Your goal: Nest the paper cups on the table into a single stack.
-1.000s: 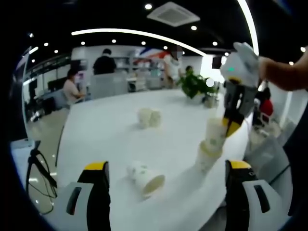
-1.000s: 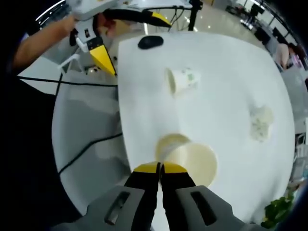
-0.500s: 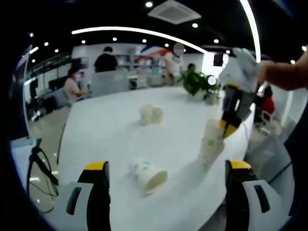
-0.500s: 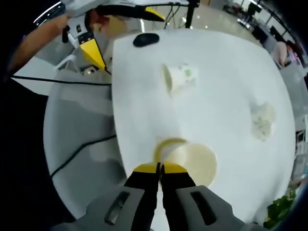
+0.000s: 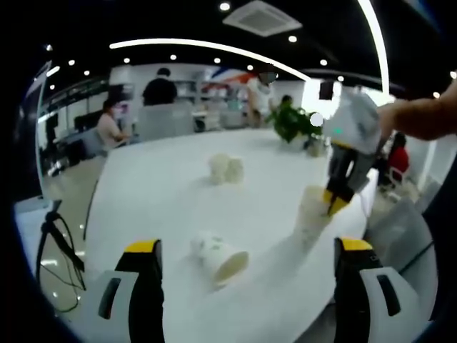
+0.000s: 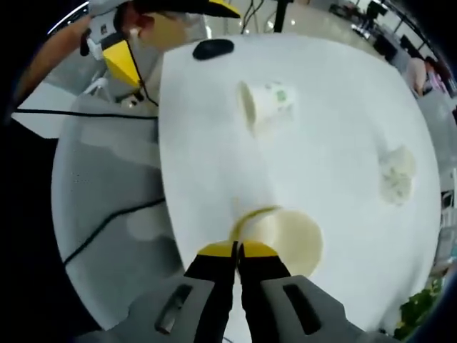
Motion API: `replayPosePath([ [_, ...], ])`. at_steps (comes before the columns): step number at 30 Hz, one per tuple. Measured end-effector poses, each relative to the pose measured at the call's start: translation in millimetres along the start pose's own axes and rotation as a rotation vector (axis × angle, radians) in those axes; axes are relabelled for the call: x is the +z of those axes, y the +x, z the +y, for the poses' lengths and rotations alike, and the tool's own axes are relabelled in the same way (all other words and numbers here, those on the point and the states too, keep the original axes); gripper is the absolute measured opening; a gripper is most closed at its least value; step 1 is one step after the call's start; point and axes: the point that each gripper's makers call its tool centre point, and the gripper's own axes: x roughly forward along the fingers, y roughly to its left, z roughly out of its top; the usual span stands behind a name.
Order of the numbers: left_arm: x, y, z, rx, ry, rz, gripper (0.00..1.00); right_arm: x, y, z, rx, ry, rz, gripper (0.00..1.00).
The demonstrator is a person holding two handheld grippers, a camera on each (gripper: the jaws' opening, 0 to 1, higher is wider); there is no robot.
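While the left gripper [image 5: 246,261] waits with its jaws spread wide, a paper cup [image 5: 218,259] with small green marks lies on its side between them on the smooth white table [image 5: 164,193]. Two more cups [image 5: 226,168] lie farther back. From the right gripper view, the right gripper [image 6: 237,249] pinches the rim of an upright cup stack [image 6: 280,239] near the table edge, with bare tabletop beyond it.
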Motion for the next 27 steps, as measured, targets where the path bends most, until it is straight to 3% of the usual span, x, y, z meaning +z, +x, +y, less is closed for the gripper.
replayPosePath([
  [20, -2.1, 7, 1.0, -0.019, 0.019, 0.031, 0.99, 2.7, 2, -2, 0.006, 0.012, -0.061, 0.0],
  [27, 0.8, 9, 3.0, -0.018, 0.021, 0.028, 0.99, 7.8, -8, -11, -0.004, 0.015, -0.121, 0.11],
])
